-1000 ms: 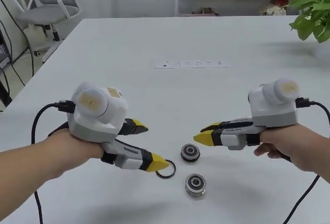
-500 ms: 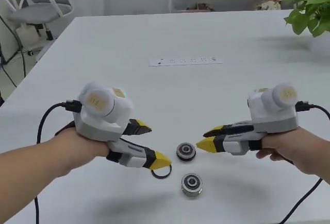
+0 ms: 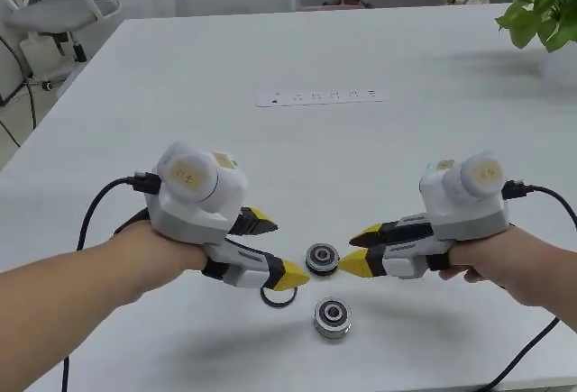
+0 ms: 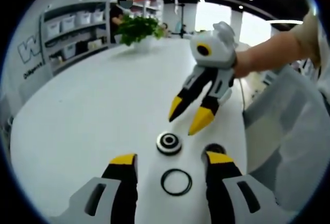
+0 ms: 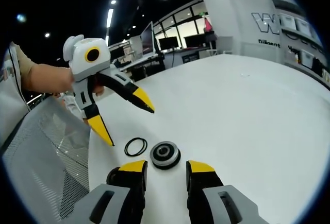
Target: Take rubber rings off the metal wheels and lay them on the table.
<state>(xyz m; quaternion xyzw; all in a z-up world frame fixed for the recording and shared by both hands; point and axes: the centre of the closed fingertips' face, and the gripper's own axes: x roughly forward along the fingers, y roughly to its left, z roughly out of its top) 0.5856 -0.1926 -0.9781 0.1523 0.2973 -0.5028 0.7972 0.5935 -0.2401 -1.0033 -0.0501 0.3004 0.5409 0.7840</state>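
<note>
I judge that I am between rings: one rubber ring (image 3: 278,297) already lies flat and loose on the desk (image 3: 315,158), just left of the two metal wheels, so the step in hand is lining up on the next wheel. The far wheel (image 3: 322,258) sits between my two sets of tips and looks to wear a dark band round its rim, which I take to be its ring. The near wheel (image 3: 332,316) lies a little nearer to me and shows more bare metal, though I cannot tell for sure that it is stripped. My left gripper (image 3: 284,250) has its fingers spread wide and empty, the lower yellow tip hanging over the loose ring without gripping it. My right gripper (image 3: 347,252) is also released, its fingers parted less widely and pointed straight at the far wheel, just beside it but holding nothing. The next move, I think, calls for the right fingers to clamp the wheel's body steady, while the left ones swing off the loose ring, catch the band's edge and peel it away to lie beside the first.
</note>
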